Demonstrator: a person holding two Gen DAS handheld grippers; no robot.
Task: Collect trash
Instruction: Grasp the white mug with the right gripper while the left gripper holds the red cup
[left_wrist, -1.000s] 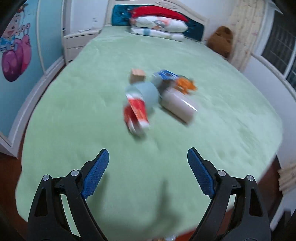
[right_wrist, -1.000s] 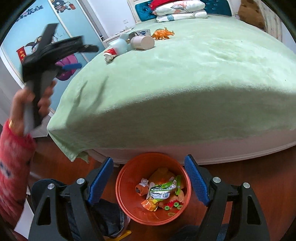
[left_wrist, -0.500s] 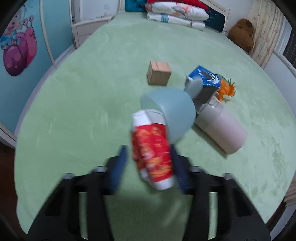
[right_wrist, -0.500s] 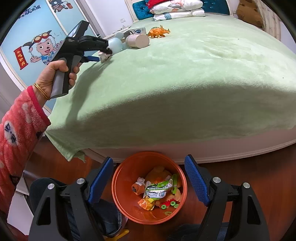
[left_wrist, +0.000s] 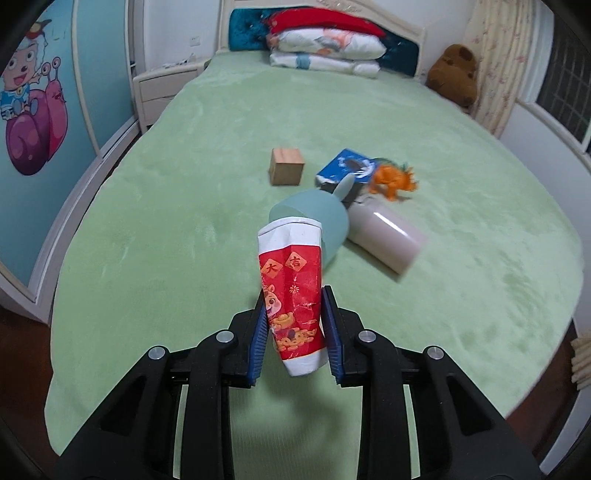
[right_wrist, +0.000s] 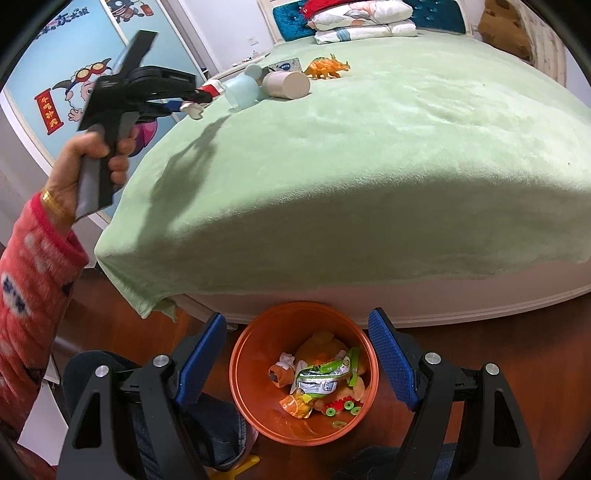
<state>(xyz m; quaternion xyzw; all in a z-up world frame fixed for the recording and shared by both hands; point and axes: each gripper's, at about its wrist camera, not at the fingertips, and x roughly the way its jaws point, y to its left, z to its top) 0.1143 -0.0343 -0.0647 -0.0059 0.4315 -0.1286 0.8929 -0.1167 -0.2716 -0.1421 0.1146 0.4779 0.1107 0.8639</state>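
Note:
My left gripper (left_wrist: 295, 328) is shut on a crushed red and white paper cup (left_wrist: 291, 291) and holds it above the green bed; it also shows in the right wrist view (right_wrist: 192, 101). My right gripper (right_wrist: 297, 363) is open and empty, hanging over an orange bin (right_wrist: 258, 339) on the floor that holds several wrappers (right_wrist: 317, 380). On the bed lie a pale blue cup (left_wrist: 317, 218), a beige cup (left_wrist: 388, 240) and a blue carton (left_wrist: 345, 170).
A wooden block (left_wrist: 286, 166) and an orange toy dinosaur (left_wrist: 393, 181) lie on the bed (left_wrist: 147, 240). Pillows (left_wrist: 325, 48) are stacked at the headboard. A nightstand (left_wrist: 162, 88) and a cartoon wardrobe (left_wrist: 33, 122) stand left. The bed's edge (right_wrist: 369, 295) overhangs the bin.
My left gripper moved in to the paper cup, shut on it and lifted it off the bed. The right gripper stayed open over the bin.

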